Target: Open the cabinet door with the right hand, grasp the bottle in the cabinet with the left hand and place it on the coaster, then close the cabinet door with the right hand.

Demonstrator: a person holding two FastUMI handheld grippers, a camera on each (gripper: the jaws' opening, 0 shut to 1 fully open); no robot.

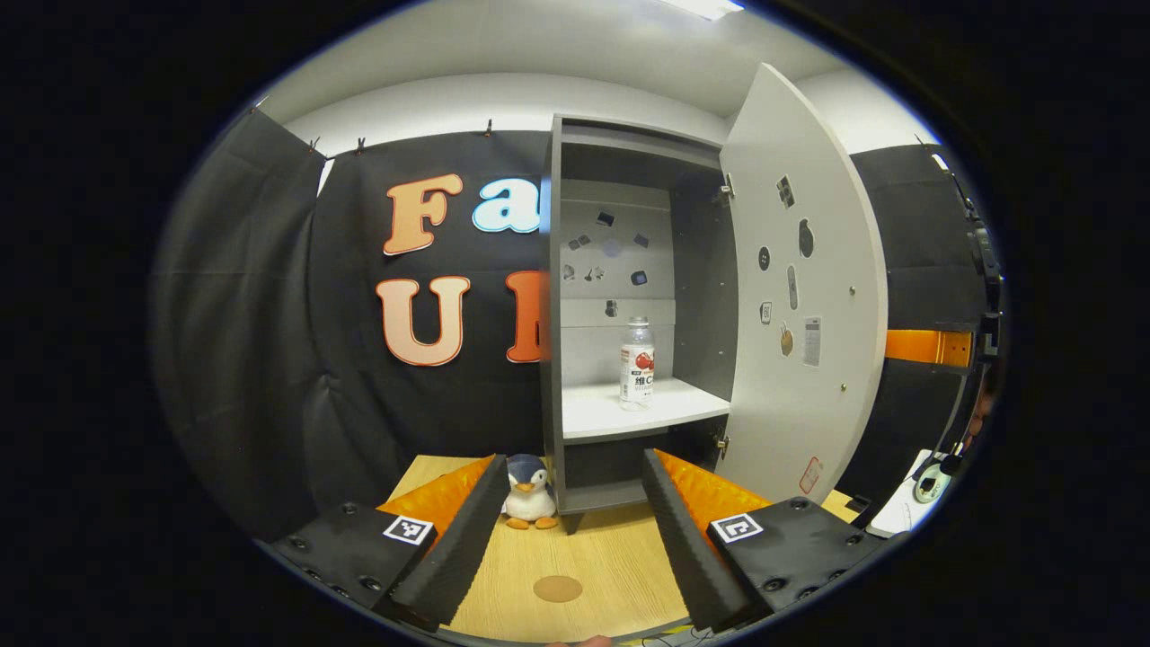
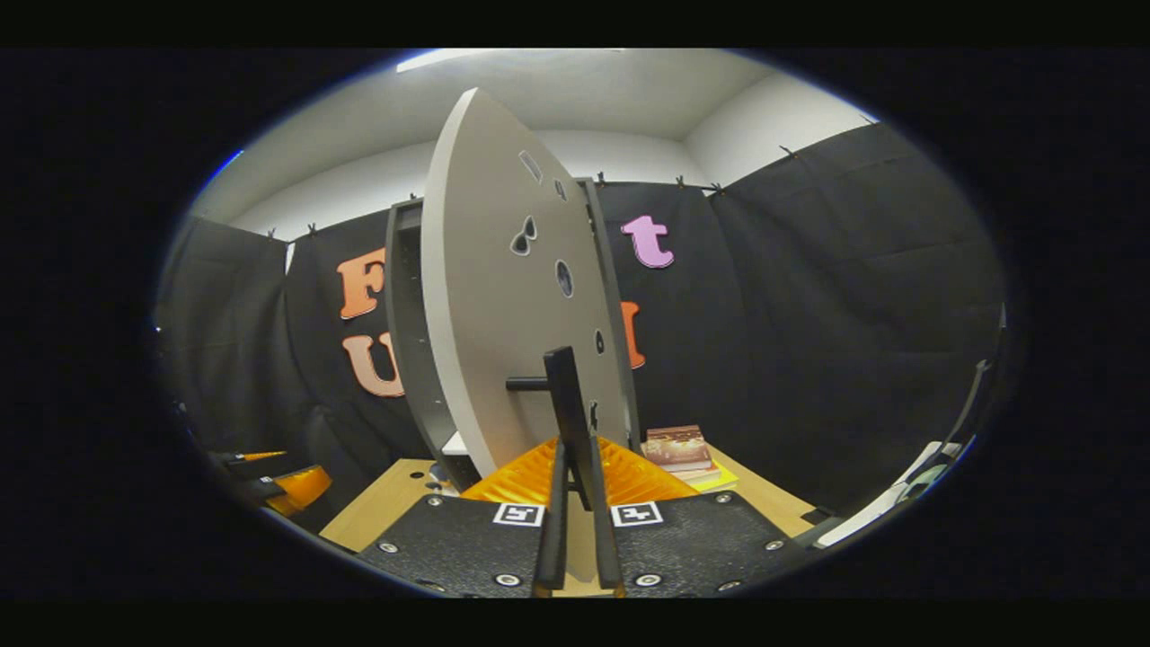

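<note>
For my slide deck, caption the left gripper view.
Open left gripper faces the cabinet, door swung wide, bottle on its shelf, coaster below.

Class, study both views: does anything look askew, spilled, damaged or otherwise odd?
Nothing stands out. The bottle stands upright on the cabinet shelf, the cabinet door hangs open, and the coaster lies flat on the table.

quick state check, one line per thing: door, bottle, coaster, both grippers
cabinet door: swung wide open
bottle: upright on the cabinet shelf, capped, not held
coaster: bare, on the table
left gripper: open, holding nothing
right gripper: shut on the door handle
</note>
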